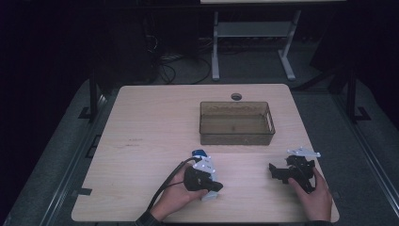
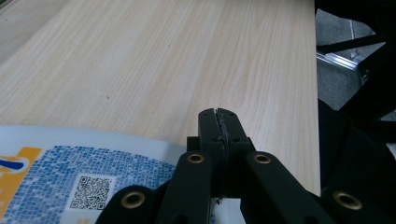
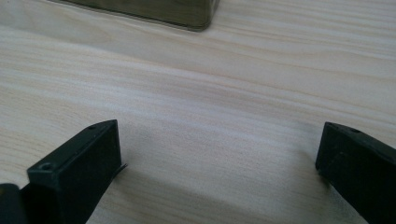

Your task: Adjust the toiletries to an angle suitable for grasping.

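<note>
We judge the work to be at an early stage. Our left tool (image 1: 205, 181) sits near the bench's (image 1: 141, 141) front edge, a little left of centre, with its jaws pressed together; in the left gripper view the two black tips meet with no gap we can see. A flat white packet (image 2: 70, 177), printed with a blue mosaic pattern, an orange patch and a QR code, lies under that tool and runs out to one side. In the high view it shows as a pale shape with a blue end just beyond the tool. Whether the tips pinch its edge or merely rest over it we cannot tell. The smoky translucent bin (image 1: 236, 123) stands well apart, toward the far edge at the bench's middle, and looks empty. Our right tool (image 1: 277, 170) hovers near the front right corner with its jaws spread wide over bare wood, holding nothing. If the packet is meant for the bin, then the carrying and dropping are all left to do.
</note>
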`<state>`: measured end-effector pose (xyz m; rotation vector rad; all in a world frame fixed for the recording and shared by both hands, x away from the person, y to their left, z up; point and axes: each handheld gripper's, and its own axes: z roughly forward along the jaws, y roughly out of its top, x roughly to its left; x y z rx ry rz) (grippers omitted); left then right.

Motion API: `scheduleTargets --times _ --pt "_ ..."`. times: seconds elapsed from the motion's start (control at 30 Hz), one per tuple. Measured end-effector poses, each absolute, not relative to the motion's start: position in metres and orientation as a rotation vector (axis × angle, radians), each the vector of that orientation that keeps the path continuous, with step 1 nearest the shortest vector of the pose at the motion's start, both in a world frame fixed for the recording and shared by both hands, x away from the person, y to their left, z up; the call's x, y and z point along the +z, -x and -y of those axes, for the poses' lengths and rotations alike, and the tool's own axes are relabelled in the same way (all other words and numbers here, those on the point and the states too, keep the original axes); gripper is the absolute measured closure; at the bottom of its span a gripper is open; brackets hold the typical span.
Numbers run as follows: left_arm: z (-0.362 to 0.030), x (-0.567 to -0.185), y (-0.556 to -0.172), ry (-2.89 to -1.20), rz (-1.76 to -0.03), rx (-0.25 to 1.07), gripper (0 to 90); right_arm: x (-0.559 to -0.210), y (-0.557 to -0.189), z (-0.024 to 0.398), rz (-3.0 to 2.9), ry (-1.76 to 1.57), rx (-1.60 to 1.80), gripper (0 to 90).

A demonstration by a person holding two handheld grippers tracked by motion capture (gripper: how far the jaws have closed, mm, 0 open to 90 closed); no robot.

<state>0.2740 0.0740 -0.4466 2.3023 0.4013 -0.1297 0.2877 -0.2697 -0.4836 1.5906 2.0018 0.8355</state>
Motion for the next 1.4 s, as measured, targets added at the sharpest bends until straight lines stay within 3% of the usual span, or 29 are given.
scheduleTargets --times 1.4 --pt "-0.13 -0.451 -0.254 -2.352 -0.492 -0.069 90.0 -0.484 -0.288 0.27 -2.002 -1.591 0.835 0.0"
